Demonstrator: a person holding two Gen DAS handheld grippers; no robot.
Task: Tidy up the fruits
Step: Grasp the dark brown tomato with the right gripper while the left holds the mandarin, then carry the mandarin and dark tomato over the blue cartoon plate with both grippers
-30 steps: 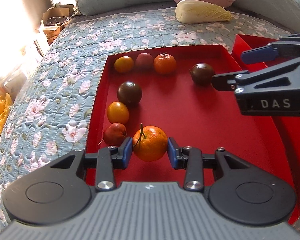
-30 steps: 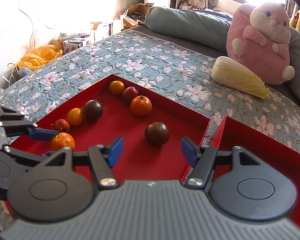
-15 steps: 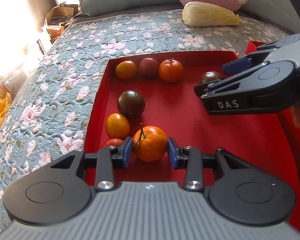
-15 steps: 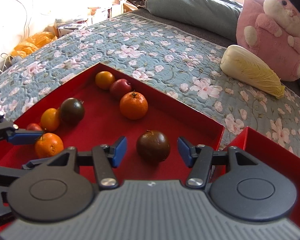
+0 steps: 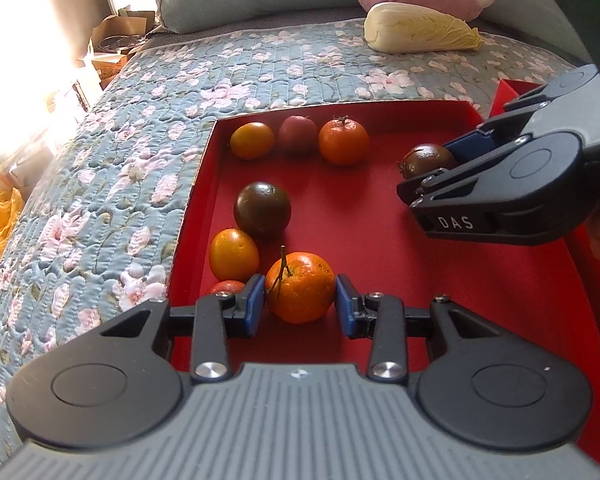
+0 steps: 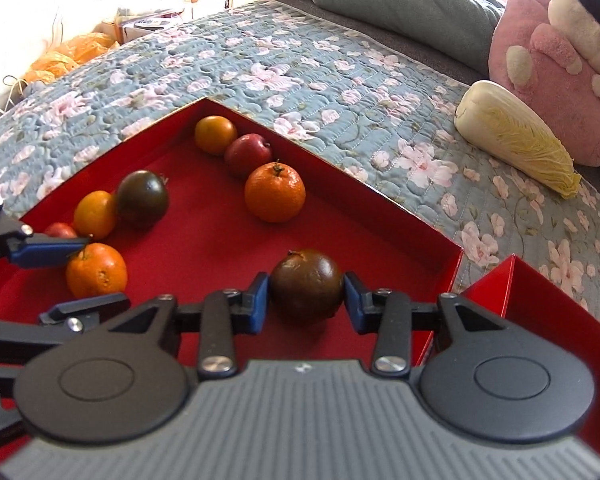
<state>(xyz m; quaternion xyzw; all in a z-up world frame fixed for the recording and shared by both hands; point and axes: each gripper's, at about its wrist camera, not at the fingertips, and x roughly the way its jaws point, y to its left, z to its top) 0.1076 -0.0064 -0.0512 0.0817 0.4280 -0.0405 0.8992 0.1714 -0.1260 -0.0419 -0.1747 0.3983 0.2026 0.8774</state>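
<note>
A red tray on the quilt holds several fruits. My left gripper is shut on a stemmed tangerine near the tray's front left; both blue pads touch its sides. My right gripper is closing on a dark brown tomato near the tray's right wall, and its pads meet the tomato's two sides. In the left wrist view the right gripper reaches in from the right and half covers that tomato. Loose in the tray lie another dark tomato, a yellow-orange fruit and a small red fruit.
Along the tray's far wall sit a yellow fruit, a red fruit and a second tangerine. A second red tray adjoins on the right. A napa cabbage and a pink plush toy lie behind.
My right gripper moved forward and down over the dark brown tomato, and its jaws narrowed until they met it. My left gripper stayed put on the tangerine.
</note>
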